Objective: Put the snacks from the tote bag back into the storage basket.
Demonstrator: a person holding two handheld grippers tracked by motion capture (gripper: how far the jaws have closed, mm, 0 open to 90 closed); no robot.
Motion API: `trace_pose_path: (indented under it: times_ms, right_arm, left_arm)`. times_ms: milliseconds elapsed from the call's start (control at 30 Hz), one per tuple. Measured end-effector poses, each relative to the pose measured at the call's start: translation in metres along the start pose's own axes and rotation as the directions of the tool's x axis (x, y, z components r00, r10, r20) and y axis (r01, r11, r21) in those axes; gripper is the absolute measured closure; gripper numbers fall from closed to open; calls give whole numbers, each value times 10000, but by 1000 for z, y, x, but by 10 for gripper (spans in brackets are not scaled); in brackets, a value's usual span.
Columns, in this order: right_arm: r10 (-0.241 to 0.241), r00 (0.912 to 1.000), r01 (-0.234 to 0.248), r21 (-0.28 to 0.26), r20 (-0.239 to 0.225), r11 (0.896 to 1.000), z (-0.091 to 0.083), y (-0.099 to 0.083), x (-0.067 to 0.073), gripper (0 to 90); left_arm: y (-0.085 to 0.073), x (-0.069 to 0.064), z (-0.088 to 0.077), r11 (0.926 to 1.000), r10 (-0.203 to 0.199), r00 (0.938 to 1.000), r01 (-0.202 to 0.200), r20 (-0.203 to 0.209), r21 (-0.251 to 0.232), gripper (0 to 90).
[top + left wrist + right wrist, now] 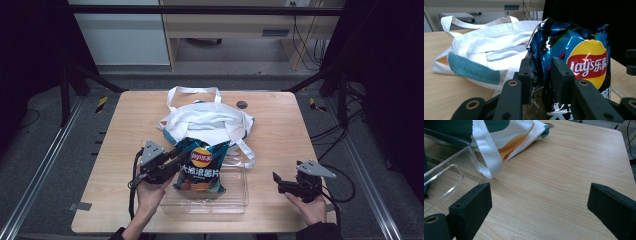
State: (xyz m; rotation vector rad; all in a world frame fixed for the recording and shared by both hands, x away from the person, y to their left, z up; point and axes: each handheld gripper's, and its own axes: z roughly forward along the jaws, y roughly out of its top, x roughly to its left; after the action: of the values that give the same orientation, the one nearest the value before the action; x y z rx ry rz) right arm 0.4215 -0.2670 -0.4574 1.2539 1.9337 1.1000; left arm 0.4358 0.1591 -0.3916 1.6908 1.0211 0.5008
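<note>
A dark blue bag of crisps (pixel 200 170) (pixel 584 57) stands tilted in a clear plastic bin (pixel 235 200) (pixel 449 170) near the table's front edge. My left gripper (pixel 180 156) (pixel 540 65) is at the bag's upper left edge. Its jaws stand a little apart with that crinkled edge between them, and the pads do not visibly press on it. My right gripper (pixel 276 180) (pixel 539 195) hovers low over bare wood to the right of the bin, open wide with nothing between its jaws.
A white tote bag with teal trim (pixel 205 120) (pixel 494 47) (pixel 511 135) lies crumpled behind the bin, one strap draped toward the bin's right side. A small dark disc (pixel 242 104) sits on the wooden table (pixel 280 125) at the back. Black frame posts flank the table.
</note>
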Motion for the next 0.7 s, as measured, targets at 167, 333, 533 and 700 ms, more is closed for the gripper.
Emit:
trace_pose_path:
  times_ms: [167,333,533,700]
  right_arm:
    - [21,10000,-21,-18,-17,10000,-1,0,0,61]
    - [10,10000,-10,-24,-21,10000,-1,0,0,61]
    - [12,10000,-12,-38,-26,10000,-1,0,0,61]
    - [39,10000,-39,-61,-7,10000,-2,0,0,59]
  left_arm:
    - [1,3,-2,9999,-45,9999,43,148,156,619]
    - [0,2,-3,9994,160,9995,-169,286,312,548]
    - [0,3,-7,9990,187,9985,-208,512,402,482]
    - [-2,4,-12,9979,415,9985,-432,367,488,445]
